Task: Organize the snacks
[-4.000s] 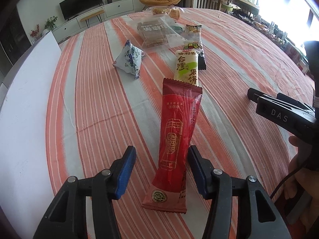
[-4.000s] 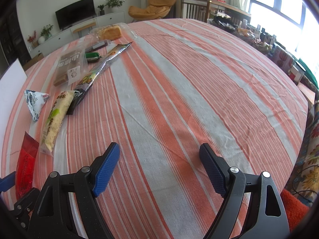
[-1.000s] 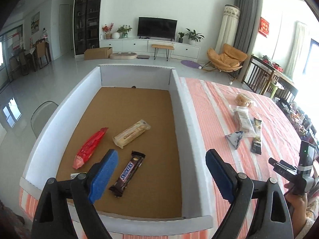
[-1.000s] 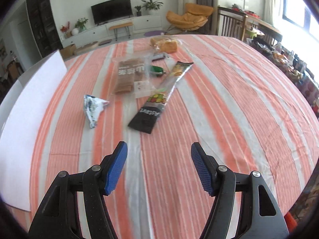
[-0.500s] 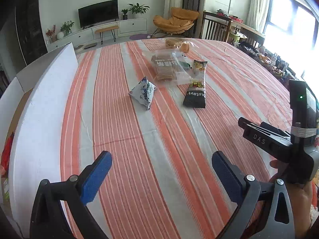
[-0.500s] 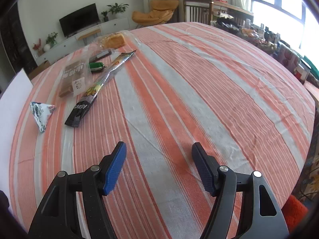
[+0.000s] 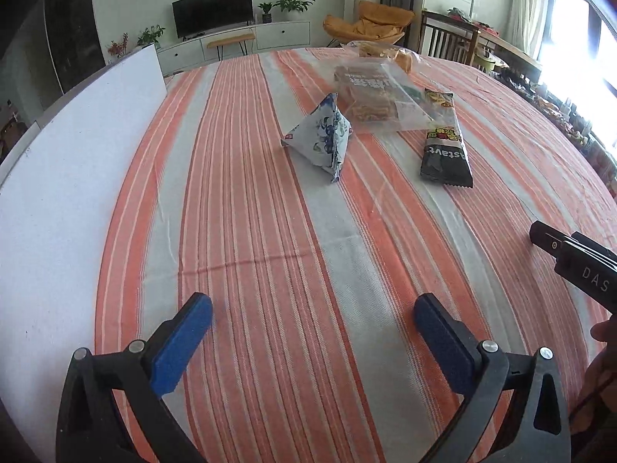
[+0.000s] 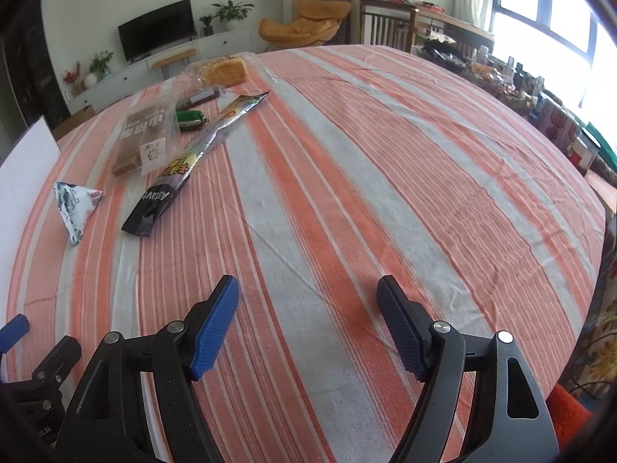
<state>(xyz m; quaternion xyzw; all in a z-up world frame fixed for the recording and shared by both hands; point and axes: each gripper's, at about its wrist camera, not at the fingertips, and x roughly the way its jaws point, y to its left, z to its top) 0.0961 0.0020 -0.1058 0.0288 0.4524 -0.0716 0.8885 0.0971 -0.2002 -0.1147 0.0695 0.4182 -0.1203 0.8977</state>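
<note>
A striped tablecloth [image 7: 270, 231] carries a triangular snack pouch [image 7: 322, 137] and a black wrapper [image 7: 445, 146]. The left gripper [image 7: 313, 326] and right gripper [image 8: 308, 308] have just been widening, both empty.

A blue-and-white pyramid packet [image 7: 322, 137] stands on the striped cloth, near a long black snack bar [image 7: 443, 142] lying flat. Behind them lie a clear bag of brown cakes [image 7: 370, 94] and a wrapped bread [image 8: 223, 70].

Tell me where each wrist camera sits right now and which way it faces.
Left wrist: behind the open left gripper, angled down at the triangular packet and white box wall; the right gripper shows.
Right wrist: behind the open right gripper, angled down over the striped tablecloth.
Shared: packet, black snack bar, clear cake bag.
</note>
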